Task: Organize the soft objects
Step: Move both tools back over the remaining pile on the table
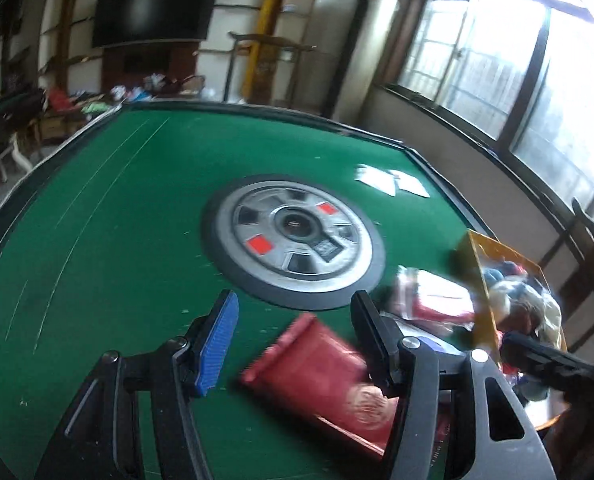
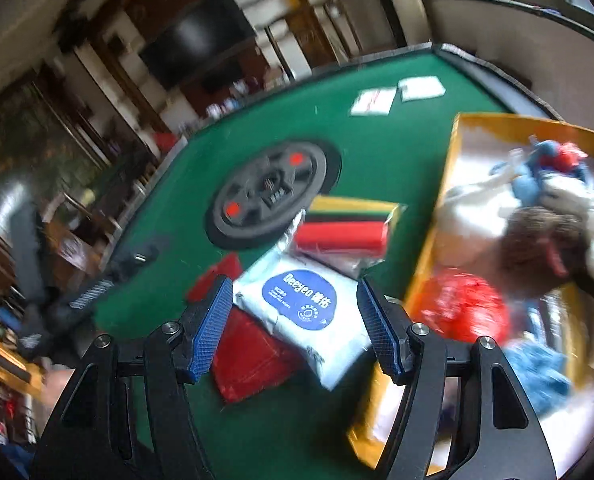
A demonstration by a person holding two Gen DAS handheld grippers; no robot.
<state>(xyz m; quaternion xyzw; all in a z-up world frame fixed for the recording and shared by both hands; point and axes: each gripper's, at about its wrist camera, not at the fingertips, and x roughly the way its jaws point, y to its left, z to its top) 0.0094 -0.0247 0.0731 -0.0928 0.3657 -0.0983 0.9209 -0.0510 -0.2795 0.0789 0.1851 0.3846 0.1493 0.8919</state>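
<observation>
White and soft, the wipes pack lies on the green table just ahead of the right gripper, whose jaws are spread with nothing pinched — likely lined up for a grab. The yellow box sits right of it, already heaped. The left gripper is spread too, empty, above a red pouch; open felt lies beyond.

My view runs across a green felt mahjong table with a round grey hub at its centre, showing two red squares. Two white paper slips lie side by side near the far edge. Beyond, a dark television hangs on the wall, and bright windows fill the side.
</observation>
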